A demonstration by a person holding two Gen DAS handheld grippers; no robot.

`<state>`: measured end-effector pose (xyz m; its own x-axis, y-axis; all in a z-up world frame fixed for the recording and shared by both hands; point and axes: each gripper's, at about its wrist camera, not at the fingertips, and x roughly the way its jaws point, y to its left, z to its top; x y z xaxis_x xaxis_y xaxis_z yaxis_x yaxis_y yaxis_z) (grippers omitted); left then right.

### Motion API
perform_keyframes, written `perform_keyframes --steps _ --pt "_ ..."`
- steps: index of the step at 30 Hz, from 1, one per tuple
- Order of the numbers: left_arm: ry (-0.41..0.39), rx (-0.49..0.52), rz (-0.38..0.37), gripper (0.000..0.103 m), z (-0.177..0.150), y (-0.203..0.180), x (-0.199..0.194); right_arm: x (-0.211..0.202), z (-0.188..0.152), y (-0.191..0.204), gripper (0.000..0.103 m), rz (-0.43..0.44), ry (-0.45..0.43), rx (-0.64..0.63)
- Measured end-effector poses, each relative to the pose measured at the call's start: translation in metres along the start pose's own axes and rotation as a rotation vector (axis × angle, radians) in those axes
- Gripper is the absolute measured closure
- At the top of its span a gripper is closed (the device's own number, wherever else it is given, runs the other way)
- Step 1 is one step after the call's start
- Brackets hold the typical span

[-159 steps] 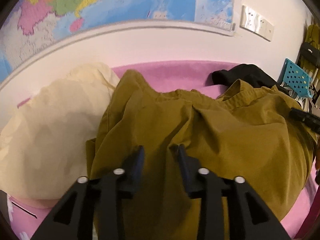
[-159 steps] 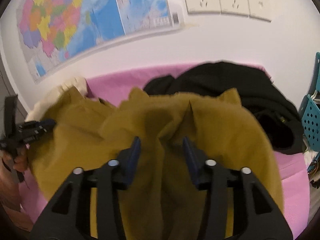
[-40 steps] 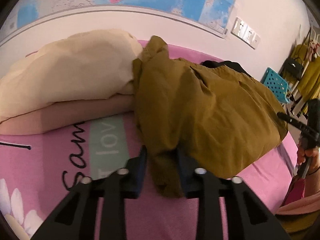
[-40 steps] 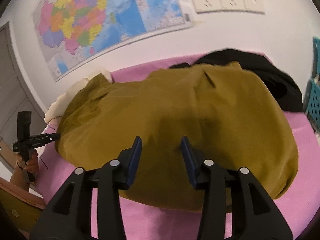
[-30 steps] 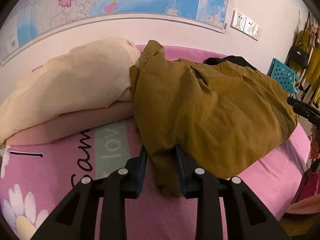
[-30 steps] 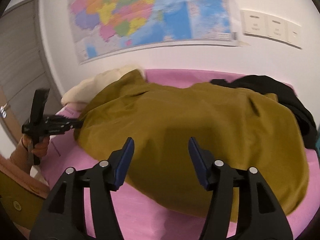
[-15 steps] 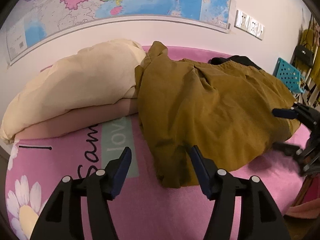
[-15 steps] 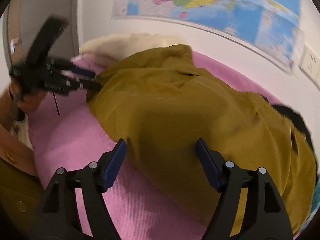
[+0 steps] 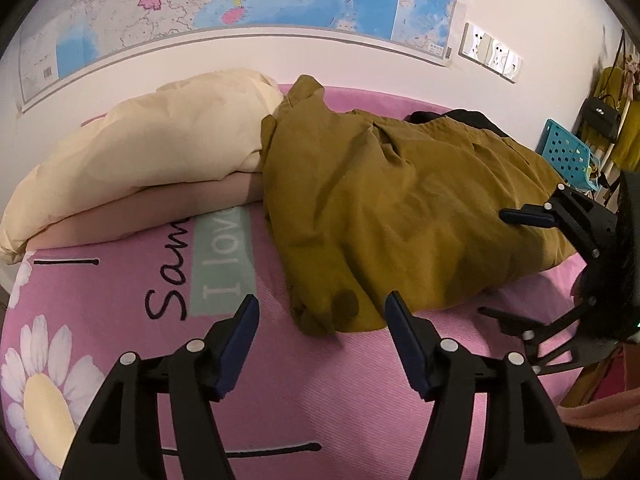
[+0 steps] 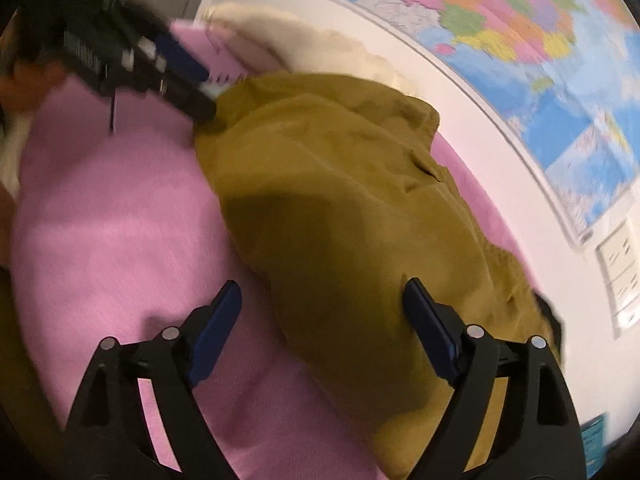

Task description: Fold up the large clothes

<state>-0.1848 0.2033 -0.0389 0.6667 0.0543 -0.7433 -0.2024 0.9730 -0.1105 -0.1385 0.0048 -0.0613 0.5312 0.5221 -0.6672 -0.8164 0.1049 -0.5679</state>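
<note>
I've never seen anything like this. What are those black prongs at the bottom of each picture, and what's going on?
No robot here: a person holds a two-finger gripper in each hand, each with a camera looking along its fingers. One picture is from the left gripper, the other from the right gripper. On the pink bed lie an olive garment, being folded, and a cream pillow. Both grippers' jaws have just been opening; neither holds anything now.

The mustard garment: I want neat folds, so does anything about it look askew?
Yes. The mustard garment lies rumpled, one end riding up against the cream pillow, its near corner bunched. Both tongs have just been opening, nothing between them.
</note>
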Motion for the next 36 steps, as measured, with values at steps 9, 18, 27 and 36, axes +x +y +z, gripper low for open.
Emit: perform_keyframes --steps 9,18,27,36 --pt "0.007 -0.007 -0.042 0.039 -0.005 -0.006 0.000 0.014 0.004 -0.014 0.043 0.008 0.002 0.074" --pt "0.103 -0.113 -0.336 0.039 -0.016 -0.013 0.021 0.001 0.004 -0.062 0.070 0.171 -0.072 0.337" --pt "0.079 -0.384 -0.541 0.036 0.011 0.005 0.064 0.001 0.002 -0.058 0.070 0.192 -0.085 0.375" --pt "-0.012 -0.488 -0.624 0.033 0.026 0.013 0.067 0.001 -0.008 -0.068 0.065 0.259 -0.110 0.481"
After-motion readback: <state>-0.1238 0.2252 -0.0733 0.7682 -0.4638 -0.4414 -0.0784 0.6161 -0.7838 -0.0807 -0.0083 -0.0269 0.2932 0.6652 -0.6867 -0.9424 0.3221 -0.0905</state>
